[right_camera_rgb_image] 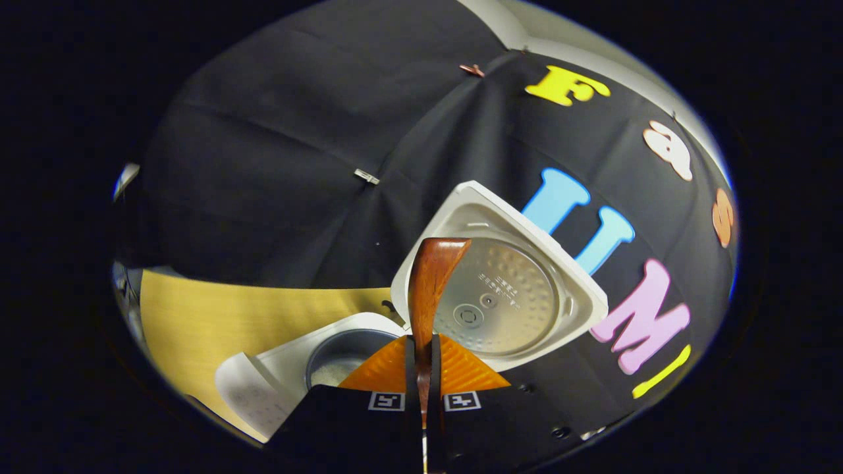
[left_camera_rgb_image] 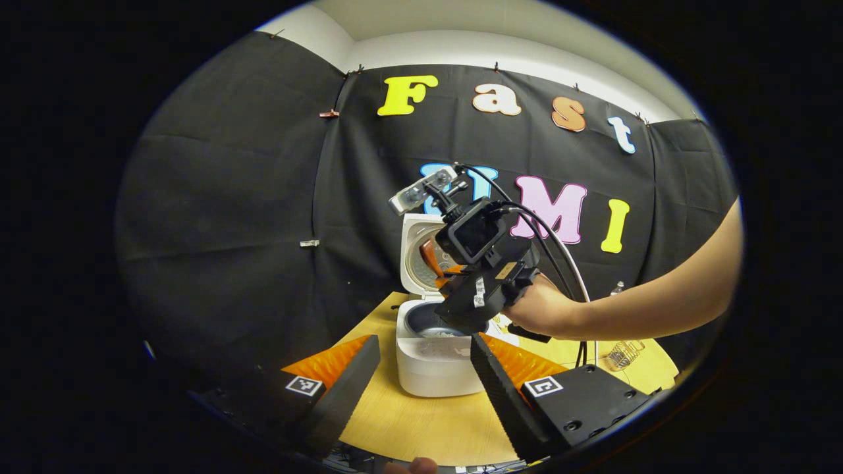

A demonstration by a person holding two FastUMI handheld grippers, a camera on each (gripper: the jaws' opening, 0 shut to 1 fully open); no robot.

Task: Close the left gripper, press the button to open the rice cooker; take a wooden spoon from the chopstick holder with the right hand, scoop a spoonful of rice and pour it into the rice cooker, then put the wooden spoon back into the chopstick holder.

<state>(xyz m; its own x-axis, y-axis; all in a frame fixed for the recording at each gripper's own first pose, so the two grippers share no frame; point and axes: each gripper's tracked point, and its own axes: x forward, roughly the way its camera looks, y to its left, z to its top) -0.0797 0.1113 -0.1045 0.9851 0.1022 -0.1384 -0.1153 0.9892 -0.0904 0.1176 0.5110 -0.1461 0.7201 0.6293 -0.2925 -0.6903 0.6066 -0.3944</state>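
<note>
The right hand-held gripper point(right_camera_rgb_image: 424, 355) is clamped on the wooden spoon point(right_camera_rgb_image: 428, 280), fingers pressed together on its handle, the bowl raised in front of the rice cooker's open lid point(right_camera_rgb_image: 514, 289). In the left gripper view that gripper point(left_camera_rgb_image: 461, 309), held by a hand point(left_camera_rgb_image: 543, 306), hangs over the rice cooker point(left_camera_rgb_image: 431, 359), hiding most of the spoon. The left hand-held gripper point(left_camera_rgb_image: 421, 368) hovers with fingers wide apart, the cooker between and beyond them. White grains lie in the pot point(right_camera_rgb_image: 339, 362). The cooker stands mid-desk point(left_camera_rgb_image: 421, 421), bare wood nearer; a wire holder point(left_camera_rgb_image: 622, 352) sits far right, hard to make out.
</note>
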